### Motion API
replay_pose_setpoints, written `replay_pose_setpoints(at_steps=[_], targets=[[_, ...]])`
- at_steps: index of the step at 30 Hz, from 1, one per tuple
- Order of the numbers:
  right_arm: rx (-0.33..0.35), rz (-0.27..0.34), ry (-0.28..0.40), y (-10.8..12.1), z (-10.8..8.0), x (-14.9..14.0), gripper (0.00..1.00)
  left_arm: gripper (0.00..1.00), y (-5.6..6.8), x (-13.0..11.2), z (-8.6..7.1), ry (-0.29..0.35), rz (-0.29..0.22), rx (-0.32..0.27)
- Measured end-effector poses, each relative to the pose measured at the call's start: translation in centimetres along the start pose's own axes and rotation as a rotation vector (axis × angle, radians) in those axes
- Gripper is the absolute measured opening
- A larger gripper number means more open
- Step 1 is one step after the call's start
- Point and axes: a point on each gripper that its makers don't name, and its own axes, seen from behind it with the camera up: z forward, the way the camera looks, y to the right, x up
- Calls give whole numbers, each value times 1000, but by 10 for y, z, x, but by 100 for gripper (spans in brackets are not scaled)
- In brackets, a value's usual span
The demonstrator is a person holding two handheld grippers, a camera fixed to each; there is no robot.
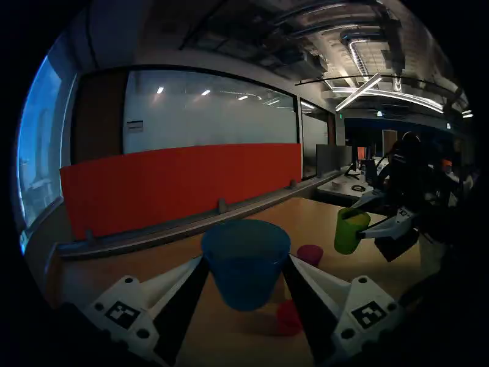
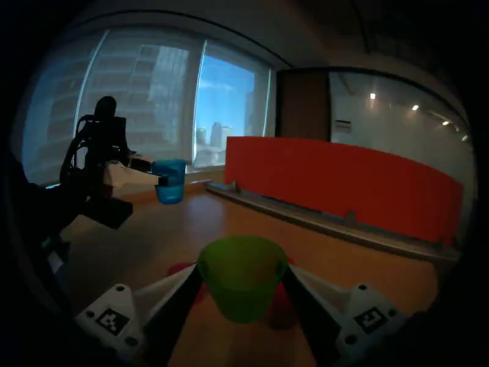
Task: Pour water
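The left gripper (image 1: 246,262) clamps a tapered, translucent blue cup (image 1: 246,269). The right gripper (image 2: 242,270) clamps a smooth green cup (image 2: 242,281)

**CLEARANCE AND OBSTRUCTIONS**

Neither gripper has free room between its fingers. The left gripper (image 1: 246,260) is closed on a blue cup (image 1: 244,281), and the right gripper (image 2: 242,269) is closed on a green cup (image 2: 242,290). Both cups are held well apart above the wooden table (image 1: 305,217), with open air between them.

Two things stand on the table. In the left gripper view, a magenta cup (image 1: 310,253) stands between the held cups, and a red cup (image 1: 287,317) stands just beside and below the blue cup.

The orange partition (image 1: 183,180) and its grey rail (image 1: 183,227) close off the table's far edge. Bare table lies between the rail and the cups.
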Motion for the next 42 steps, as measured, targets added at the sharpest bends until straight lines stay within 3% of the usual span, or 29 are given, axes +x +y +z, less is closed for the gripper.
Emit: replay_pose_setpoints(at_steps=[23, 35, 42], targets=[[44, -7, 49, -18, 5, 25, 91, 83, 7, 28, -25, 124, 16, 24], [85, -8, 66, -35, 15, 36, 92, 83, 11, 38, -32, 158, 95, 53], [109, 2, 82, -42, 19, 41, 91, 83, 11, 51, -35, 177, 166, 73]])
